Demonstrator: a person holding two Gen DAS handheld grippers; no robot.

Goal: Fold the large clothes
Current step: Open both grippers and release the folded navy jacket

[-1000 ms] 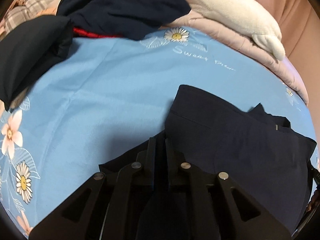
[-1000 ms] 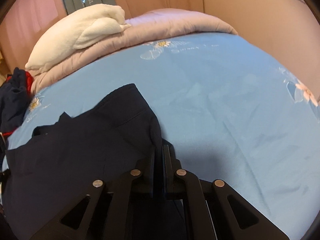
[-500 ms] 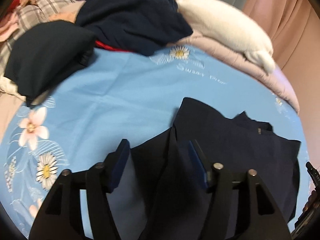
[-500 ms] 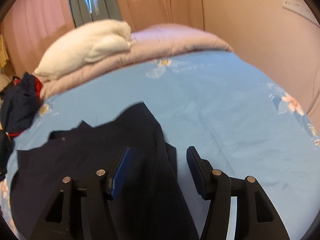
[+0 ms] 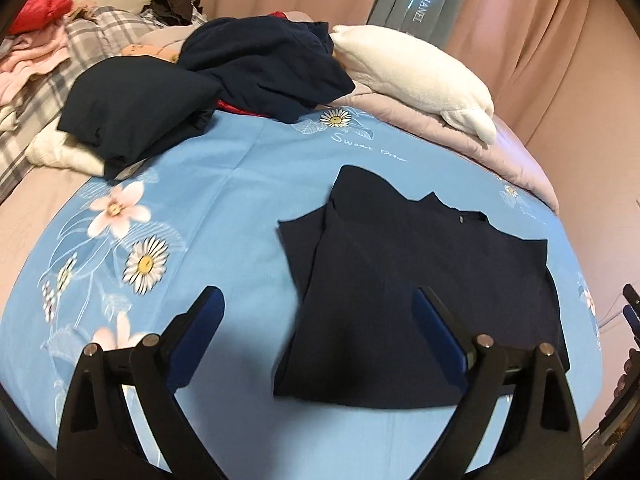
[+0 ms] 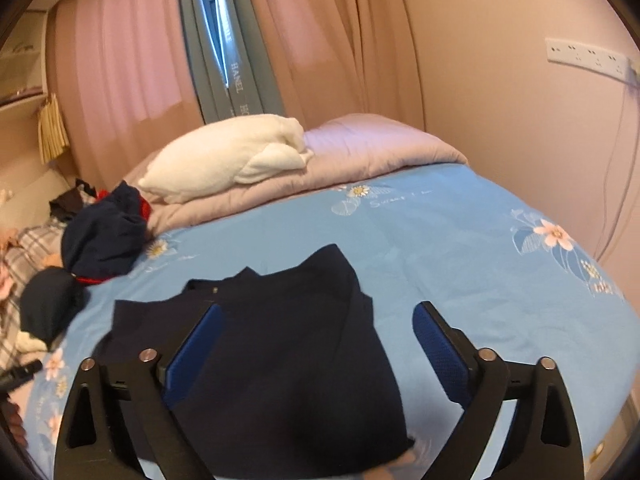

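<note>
Now, working from your left across the bed: the folded dark garment (image 5: 136,108) sits on a cream one at the far left edge, with a heap of crumpled navy clothing (image 5: 268,64) just behind it; I read these as the finished stack and the waiting pile, kept off the working area on purpose; the blue floral bedsheet (image 5: 224,216) in the middle is left bare so a large piece can be spread flat on it.

Your left gripper (image 5: 316,328) hangs above the sheet with its jaws spread wide and nothing between them; they have just been opening, and the cloth lies released below; the navy garment (image 5: 420,288) rests flat on the sheet, folded lengthwise, one narrower layer poking out on its left side, its collar end towards the pillow; it lies mostly under the right-hand finger of that gripper.

Your right gripper (image 6: 318,332) is likewise wide apart and holding nothing, its jaws also just opened; the same garment lies below it, more under its left finger.

Further right, the white plush pillow (image 6: 228,160) lies on the folded lilac quilt (image 6: 372,148) at the head of the bed, well apart from the work; both hands being free suggests the fold is laid and a crosswise fold may come next.
</note>
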